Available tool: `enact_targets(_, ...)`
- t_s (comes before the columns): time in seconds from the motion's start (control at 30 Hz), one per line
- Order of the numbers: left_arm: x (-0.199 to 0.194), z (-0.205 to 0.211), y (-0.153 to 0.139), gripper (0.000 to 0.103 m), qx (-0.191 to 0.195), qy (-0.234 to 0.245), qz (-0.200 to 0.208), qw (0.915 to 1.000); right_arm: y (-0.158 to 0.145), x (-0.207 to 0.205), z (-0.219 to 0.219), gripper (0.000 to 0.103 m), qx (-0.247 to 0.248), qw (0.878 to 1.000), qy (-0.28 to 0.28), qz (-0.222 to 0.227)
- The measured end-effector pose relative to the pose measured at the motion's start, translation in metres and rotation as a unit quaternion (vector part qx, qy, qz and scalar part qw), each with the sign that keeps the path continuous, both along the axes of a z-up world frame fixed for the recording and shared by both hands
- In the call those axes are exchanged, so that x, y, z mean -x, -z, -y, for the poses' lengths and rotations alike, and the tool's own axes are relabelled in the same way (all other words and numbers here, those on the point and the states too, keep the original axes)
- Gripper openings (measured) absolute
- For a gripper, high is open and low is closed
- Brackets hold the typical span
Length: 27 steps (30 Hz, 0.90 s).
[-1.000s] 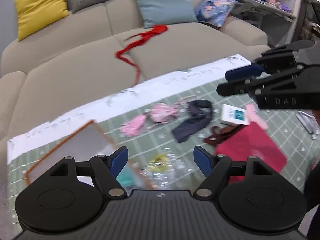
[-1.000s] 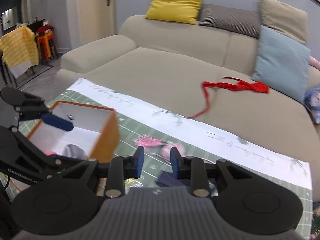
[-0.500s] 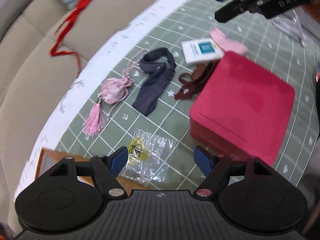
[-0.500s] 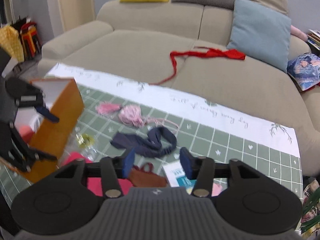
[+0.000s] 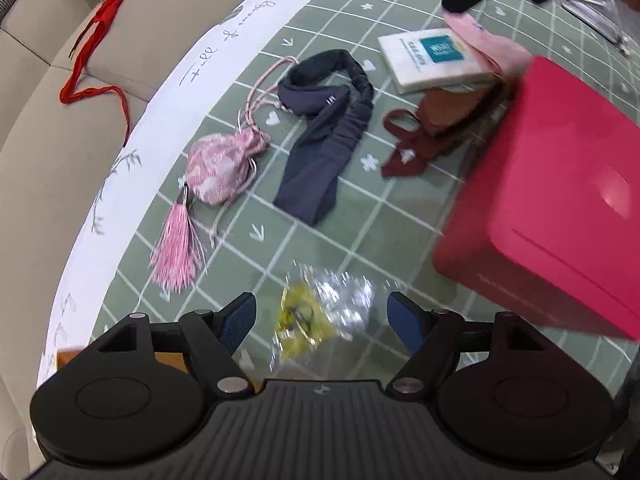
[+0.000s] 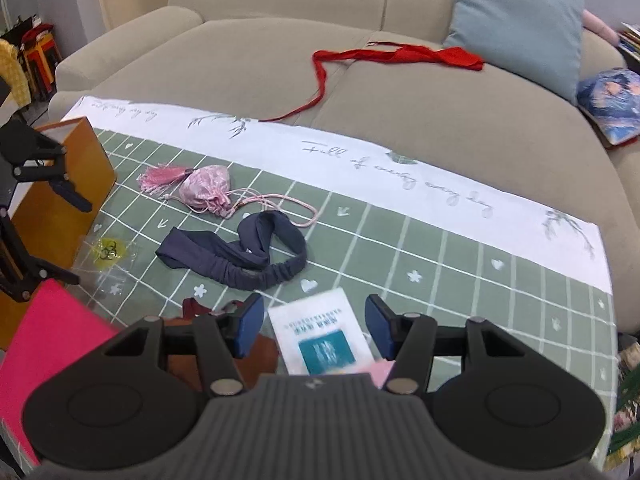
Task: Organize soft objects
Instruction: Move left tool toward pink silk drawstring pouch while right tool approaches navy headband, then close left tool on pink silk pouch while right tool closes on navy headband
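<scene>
On the green checked tablecloth lie a navy headband (image 5: pixel 324 140) (image 6: pixel 240 252), a pink drawstring pouch (image 5: pixel 218 168) (image 6: pixel 206 190) with a tassel, a maroon strap item (image 5: pixel 416 144) (image 6: pixel 200 308), a white tissue pack (image 5: pixel 432 58) (image 6: pixel 320 338) and a pink cloth (image 5: pixel 492 48). My left gripper (image 5: pixel 322 320) is open and empty above a clear plastic bag holding something yellow (image 5: pixel 308 316) (image 6: pixel 108 252). My right gripper (image 6: pixel 312 326) is open and empty, its fingers either side of the tissue pack.
A red box (image 5: pixel 560 200) (image 6: pixel 44 340) sits beside the maroon item. An orange open box (image 6: pixel 60 184) stands at the table's left end. A beige sofa (image 6: pixel 360 92) behind holds a red ribbon (image 6: pixel 384 58) and a blue cushion (image 6: pixel 520 20).
Both grippers tilted down toward the table. My left moved in over the plastic bag. My right opened wider and moved over the tissue pack.
</scene>
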<state>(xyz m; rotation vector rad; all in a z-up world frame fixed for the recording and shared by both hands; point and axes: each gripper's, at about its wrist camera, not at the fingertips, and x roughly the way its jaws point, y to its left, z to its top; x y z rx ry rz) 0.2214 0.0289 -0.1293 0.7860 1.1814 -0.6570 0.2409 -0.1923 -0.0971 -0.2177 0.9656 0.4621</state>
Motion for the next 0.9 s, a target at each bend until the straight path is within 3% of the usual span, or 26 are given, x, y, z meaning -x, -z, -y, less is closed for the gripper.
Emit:
enact_targets(0.17,-0.035,0.006,0.005,0.088,-0.001,-0.026,0.031,0.9992,0.024,-0.024,-0.026,0.056,-0.003,1.000,-0.011,-0.015)
enact_targets(0.47,-0.084,0.009,0.008,0.088,0.038,-0.066,0.093,0.9928,0.062,-0.057,-0.054,0.056,-0.016,0.999,-0.004,-0.051)
enact_targets(0.9,-0.114,0.033,0.050,0.088,0.006,-0.070,0.075,0.9947,0.086,-0.076,-0.061,0.055,-0.029,0.997,-0.002,-0.071)
